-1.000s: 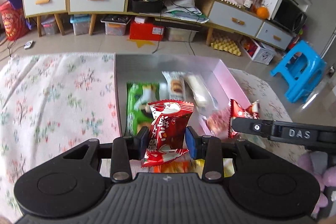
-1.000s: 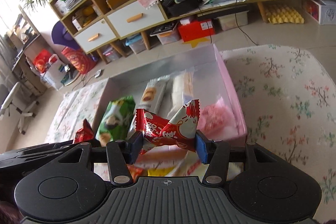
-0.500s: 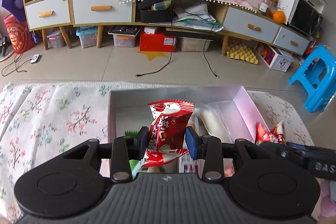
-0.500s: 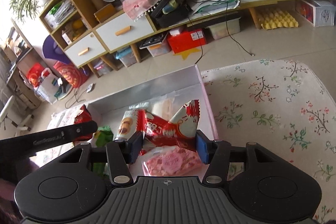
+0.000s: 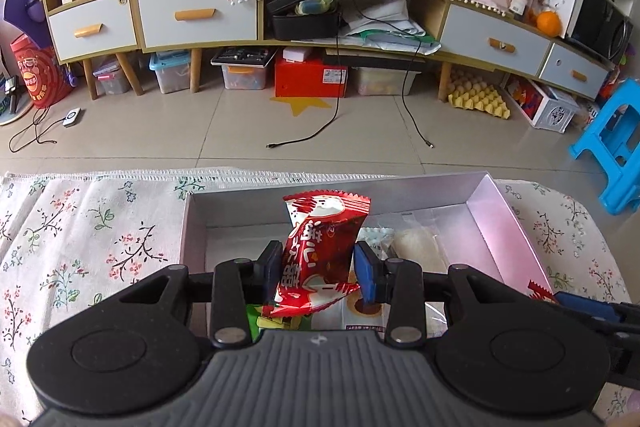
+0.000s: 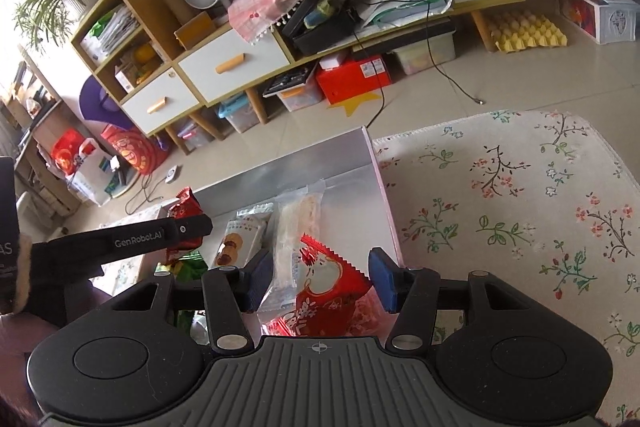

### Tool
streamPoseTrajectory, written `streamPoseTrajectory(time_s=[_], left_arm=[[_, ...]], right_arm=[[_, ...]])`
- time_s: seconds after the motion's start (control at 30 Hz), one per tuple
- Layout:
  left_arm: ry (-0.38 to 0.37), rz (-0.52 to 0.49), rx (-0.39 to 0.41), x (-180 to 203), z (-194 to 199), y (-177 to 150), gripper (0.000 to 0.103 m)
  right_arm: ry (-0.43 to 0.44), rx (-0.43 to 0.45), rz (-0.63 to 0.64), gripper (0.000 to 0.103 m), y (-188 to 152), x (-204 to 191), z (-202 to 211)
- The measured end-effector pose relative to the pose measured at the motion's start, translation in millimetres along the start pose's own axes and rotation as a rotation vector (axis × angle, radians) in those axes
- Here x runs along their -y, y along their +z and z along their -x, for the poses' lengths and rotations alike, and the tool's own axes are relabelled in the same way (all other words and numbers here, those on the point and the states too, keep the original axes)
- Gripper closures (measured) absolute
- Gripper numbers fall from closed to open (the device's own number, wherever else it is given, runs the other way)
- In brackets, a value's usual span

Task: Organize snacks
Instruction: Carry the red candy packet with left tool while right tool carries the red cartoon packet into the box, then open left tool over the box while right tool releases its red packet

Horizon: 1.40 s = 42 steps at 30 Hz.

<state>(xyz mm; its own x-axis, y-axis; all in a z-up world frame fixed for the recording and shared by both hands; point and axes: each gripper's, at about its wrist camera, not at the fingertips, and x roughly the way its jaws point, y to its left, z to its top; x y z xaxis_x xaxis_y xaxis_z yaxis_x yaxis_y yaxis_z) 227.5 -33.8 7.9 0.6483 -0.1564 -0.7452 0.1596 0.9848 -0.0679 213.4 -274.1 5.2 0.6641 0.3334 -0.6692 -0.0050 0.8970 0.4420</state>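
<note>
A pink-walled box (image 5: pixel 492 211) with a silver inside sits on the floral cloth. My left gripper (image 5: pixel 319 269) hovers over the box, shut on an upright red snack packet (image 5: pixel 320 251). In the right wrist view the left gripper (image 6: pixel 188 227) and its packet (image 6: pixel 184 207) show at the left. My right gripper (image 6: pixel 322 281) is over the box's right side (image 6: pixel 384 195). A second red packet (image 6: pixel 328 291) lies loose below its pads, on a pink packet (image 6: pixel 370 311). The right gripper (image 5: pixel 580 307) shows low at the right in the left wrist view.
Inside the box lie a green packet (image 6: pixel 188 267), a biscuit packet (image 6: pixel 240 235) and a clear-wrapped white roll (image 6: pixel 296 223). Floral cloth (image 6: pixel 520 207) spreads to either side of the box. Beyond the table edge are tiled floor, a low cabinet (image 5: pixel 192 15) and a blue stool (image 5: pixel 612 155).
Both grippers moved forward over the box toward its far wall. The right gripper's red packet slipped from between the pads and now lies in the box. The left keeps its packet.
</note>
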Motion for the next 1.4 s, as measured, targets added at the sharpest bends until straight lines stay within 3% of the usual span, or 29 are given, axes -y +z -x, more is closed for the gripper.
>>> streamPoseTrajectory(time_s=[0.07,0.17,0.33,0.9,1.07,1.17,1.4], left_arm=[[0.014,-0.005,0.006,0.5,0.9,-0.8,0.056],[0.022,-0.008,0.010,0.6,3.6,-2.8,0.046],[0.008,-0.016,0.012,-0.3,11.5,-4.1,0.038],[-0.054,-0.002,0.035,-12.2,63.6,-23.5,0.021],[-0.065,0.009,0.028,-17.8,80.3,-36.4,0.019],[-0.064,-0.002,0.025,-19.9,89.7,-46.1,0.017],[-0.050,-0.033,0.013,-29.0,108.6,-66.3,0.013]], right_arm=[[0.001,0.003,0.002,0.049,1.1,0.2,1.1],[0.008,0.013,-0.011,0.033,2.9,1.1,3.7],[0.022,0.011,-0.013,0.032,5.3,-1.2,8.2],[0.014,0.001,0.021,0.028,-5.9,-30.8,54.2],[0.020,-0.012,0.037,0.028,-16.9,-44.2,72.3],[0.020,-0.022,0.047,0.020,-26.5,-51.0,80.9],[0.007,-0.081,0.086,0.020,-48.4,-64.2,94.5]])
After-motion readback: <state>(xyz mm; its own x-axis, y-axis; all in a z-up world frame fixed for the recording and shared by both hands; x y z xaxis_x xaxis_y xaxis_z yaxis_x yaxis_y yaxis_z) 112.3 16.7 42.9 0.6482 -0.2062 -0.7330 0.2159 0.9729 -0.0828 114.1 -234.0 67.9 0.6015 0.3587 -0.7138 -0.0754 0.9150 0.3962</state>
